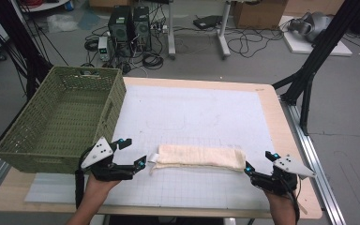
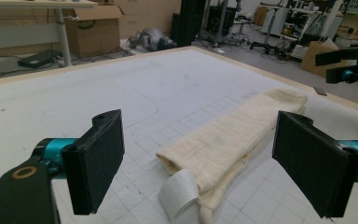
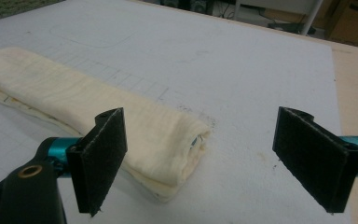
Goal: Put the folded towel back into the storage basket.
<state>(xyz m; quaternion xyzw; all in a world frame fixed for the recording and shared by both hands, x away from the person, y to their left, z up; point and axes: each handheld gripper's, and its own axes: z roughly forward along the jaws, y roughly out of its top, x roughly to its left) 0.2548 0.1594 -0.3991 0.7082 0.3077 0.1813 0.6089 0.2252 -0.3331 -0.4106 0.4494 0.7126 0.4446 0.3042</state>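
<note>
A cream towel [image 1: 197, 157] folded into a long strip lies on the white gridded mat [image 1: 192, 112] near the table's front. My left gripper [image 1: 135, 152] is open just off the towel's left end, where a white label [image 2: 179, 193] sticks out. In the left gripper view the towel [image 2: 233, 135] runs away between the open jaws of the left gripper [image 2: 200, 140], and the right gripper [image 2: 349, 65] shows far off. My right gripper [image 1: 258, 161] is open at the towel's right end. In the right gripper view the folded end of the towel [image 3: 98, 107] lies between the jaws of the right gripper [image 3: 198, 140], untouched.
A green woven basket [image 1: 61, 117] stands empty on the table's left side, close behind the left gripper. The wooden table edge [image 1: 290, 140] runs along the right. Computers, cables and black stands sit on the floor beyond the table.
</note>
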